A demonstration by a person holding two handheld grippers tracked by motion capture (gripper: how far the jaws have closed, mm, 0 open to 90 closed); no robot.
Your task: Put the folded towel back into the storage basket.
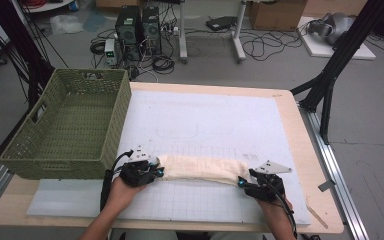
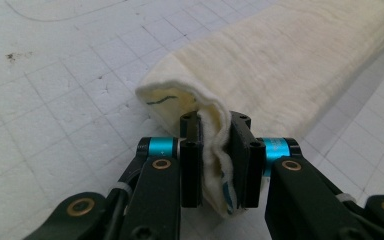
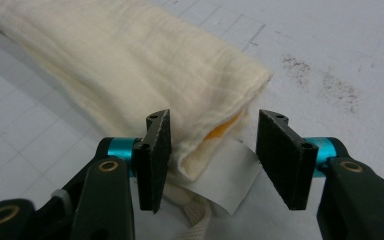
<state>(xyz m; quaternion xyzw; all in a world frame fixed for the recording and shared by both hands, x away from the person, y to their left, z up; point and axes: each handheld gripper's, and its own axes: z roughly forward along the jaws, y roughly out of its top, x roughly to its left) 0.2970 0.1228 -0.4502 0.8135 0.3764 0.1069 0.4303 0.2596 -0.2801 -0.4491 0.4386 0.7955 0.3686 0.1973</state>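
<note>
A folded cream cloth (image 1: 200,169) lies as a long band across the front of the white grid mat (image 1: 205,115). My left gripper (image 1: 156,171) is shut on the band's left end; in the left gripper view the pads (image 2: 215,150) pinch the bunched folds of the cloth (image 2: 280,65). My right gripper (image 1: 242,182) is at the right end. In the right gripper view its jaws (image 3: 212,150) stand on either side of the corner of the cloth (image 3: 130,65) and a white label (image 3: 225,175). The left pad touches the fabric, while a gap remains at the right pad.
A green woven basket (image 1: 115,125) stands at the left of the table, close behind my left gripper. The mat stretches bare behind the cloth. The wooden table edge (image 1: 325,200) runs to the right of my right hand.
</note>
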